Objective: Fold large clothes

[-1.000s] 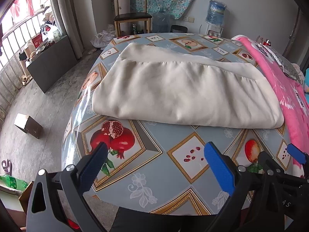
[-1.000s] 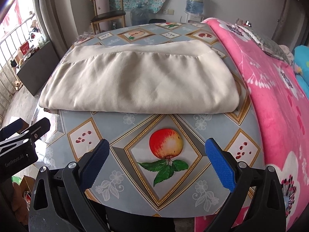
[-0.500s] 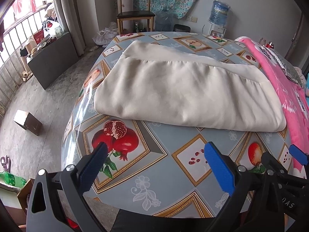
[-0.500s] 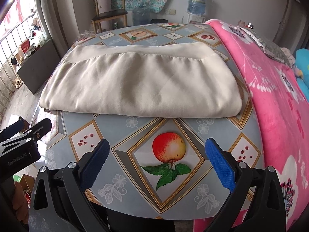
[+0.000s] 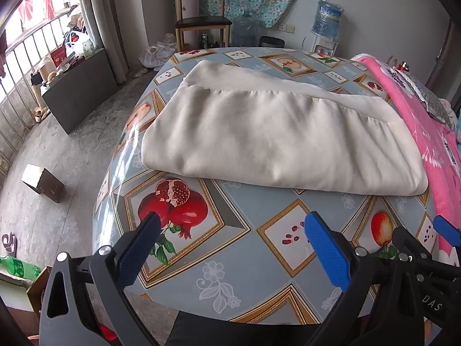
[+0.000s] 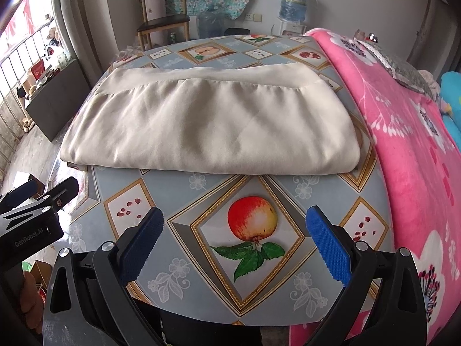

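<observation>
The cream, satin-smooth folded cloth lies as a broad flat rectangle across the middle of the tabletop, its rounded fold edge towards 6 o'clock and a stitched hem band along the 12 o'clock side. Compared with one second ago, both wrist views sit slightly higher and farther back: more patterned surface shows between tong tips and cloth, while the cloth itself has kept its shape and place. This suggests a pause after a completed fold, with either a further halving or a finish to follow.

The left tongs are spread wide and carry nothing, hovering at the 6 o'clock rim over the pomegranate print. The right tongs are likewise spread wide and empty, framing the apple print.

The blue ribbed pads look rubbery and grippy. The tabletop cover is glossy oilcloth in grey-blue with gold diamond frames. At 3 o'clock lies a pink plush floral blanket, fleecy and matte, close beside the cloth.
</observation>
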